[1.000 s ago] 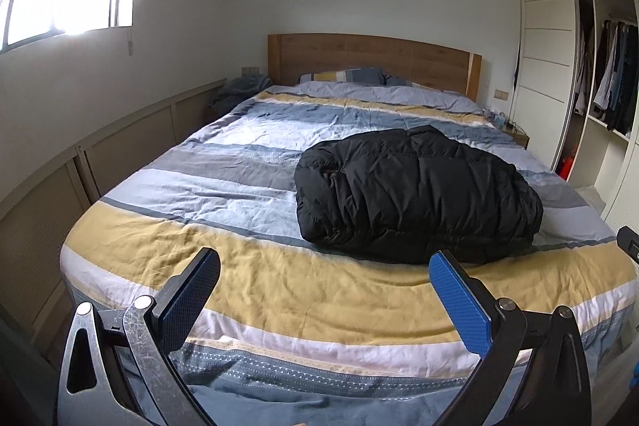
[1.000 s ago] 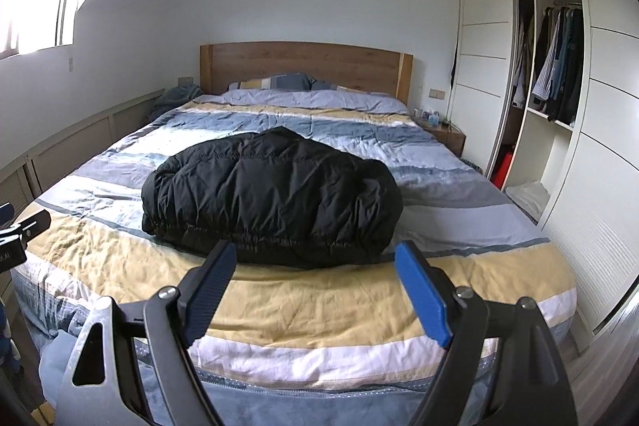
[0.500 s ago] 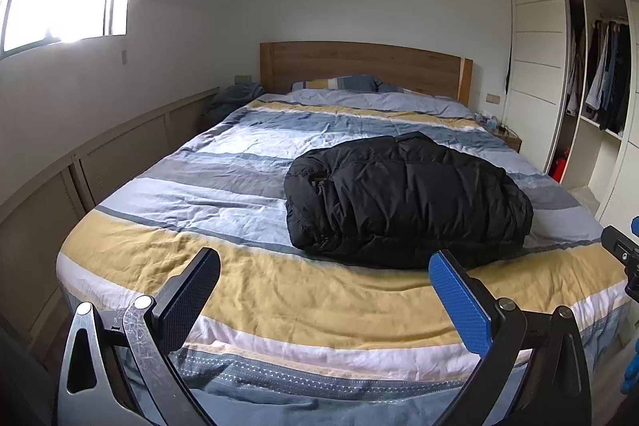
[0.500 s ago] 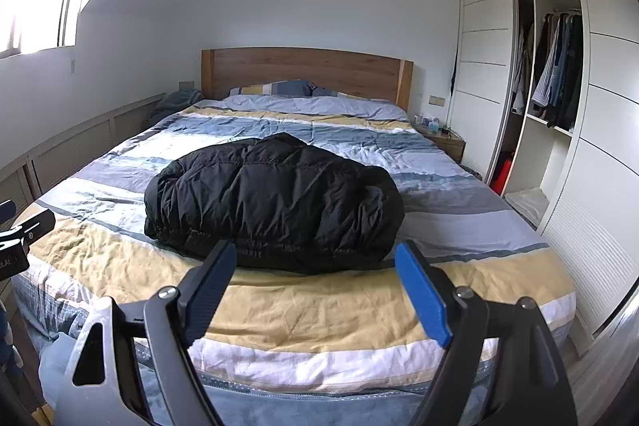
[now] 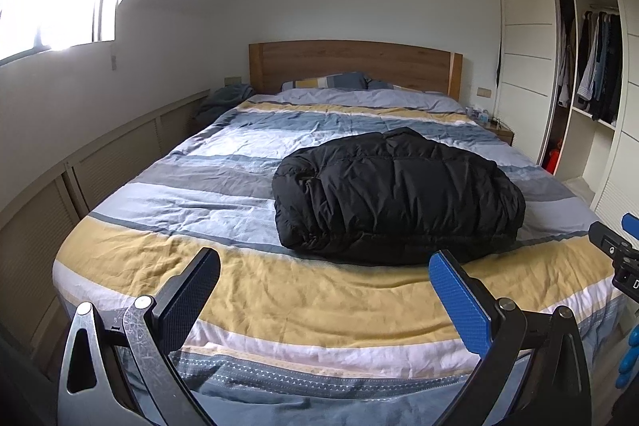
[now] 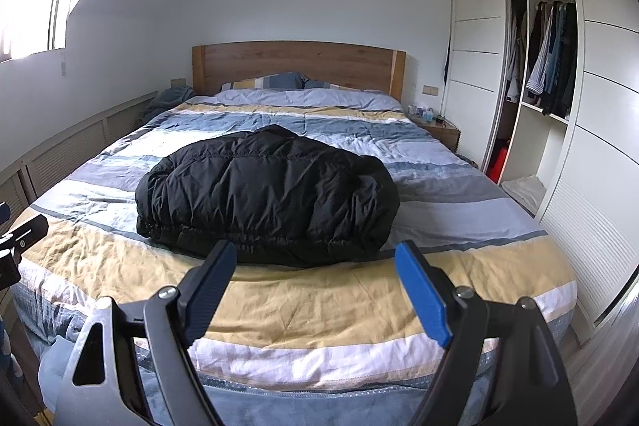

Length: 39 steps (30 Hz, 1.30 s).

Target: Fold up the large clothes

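Observation:
A black puffer jacket lies folded into a thick bundle on the striped bed, right of centre. It also shows in the right wrist view. My left gripper is open and empty, held above the foot of the bed, short of the jacket. My right gripper is open and empty, also above the foot of the bed, just in front of the jacket's near edge. Neither gripper touches the jacket.
A wooden headboard and pillows are at the far end. A low panelled wall runs along the left. An open wardrobe with hanging clothes stands on the right, with a small nightstand beside the bed.
Both grippers have pulled back and risen a little from the bed, so the jacket looks smaller and farther. Both stay open. The jacket has not moved.

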Tool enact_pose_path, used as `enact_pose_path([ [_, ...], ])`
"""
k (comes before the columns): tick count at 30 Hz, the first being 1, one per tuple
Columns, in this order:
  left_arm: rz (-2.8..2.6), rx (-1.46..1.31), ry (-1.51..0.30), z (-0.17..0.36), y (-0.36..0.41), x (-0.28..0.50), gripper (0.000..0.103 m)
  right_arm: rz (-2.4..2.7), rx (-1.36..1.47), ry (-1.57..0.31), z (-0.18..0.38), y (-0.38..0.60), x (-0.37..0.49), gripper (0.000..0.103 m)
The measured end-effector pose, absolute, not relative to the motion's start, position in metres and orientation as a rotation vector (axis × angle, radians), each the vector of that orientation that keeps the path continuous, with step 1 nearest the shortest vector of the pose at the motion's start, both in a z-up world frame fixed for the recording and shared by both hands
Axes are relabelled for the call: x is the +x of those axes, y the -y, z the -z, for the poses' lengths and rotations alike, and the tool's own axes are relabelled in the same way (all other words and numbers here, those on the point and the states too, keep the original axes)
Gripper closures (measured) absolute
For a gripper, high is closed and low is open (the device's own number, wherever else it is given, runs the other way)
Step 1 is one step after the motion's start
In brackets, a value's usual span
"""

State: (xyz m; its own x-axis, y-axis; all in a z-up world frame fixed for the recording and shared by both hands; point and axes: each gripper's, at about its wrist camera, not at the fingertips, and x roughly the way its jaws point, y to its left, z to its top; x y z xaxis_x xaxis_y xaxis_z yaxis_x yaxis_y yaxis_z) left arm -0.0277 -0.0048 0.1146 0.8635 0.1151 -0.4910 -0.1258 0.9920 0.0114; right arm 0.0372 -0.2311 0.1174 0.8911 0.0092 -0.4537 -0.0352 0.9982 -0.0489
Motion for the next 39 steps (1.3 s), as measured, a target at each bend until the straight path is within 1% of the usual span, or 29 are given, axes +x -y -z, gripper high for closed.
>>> enact_pose_path([
  [16,-0.102,-0.037,-0.55,-0.098,0.004,-0.016,0.0,0.0,-0.059,-0.535,-0.096,0.235,0.051,0.022],
  [39,-0.097,-0.04,-0.662,-0.061,0.002,0.013,0.001,0.026,-0.041,-0.633,-0.061,0.25,0.076,0.022],
])
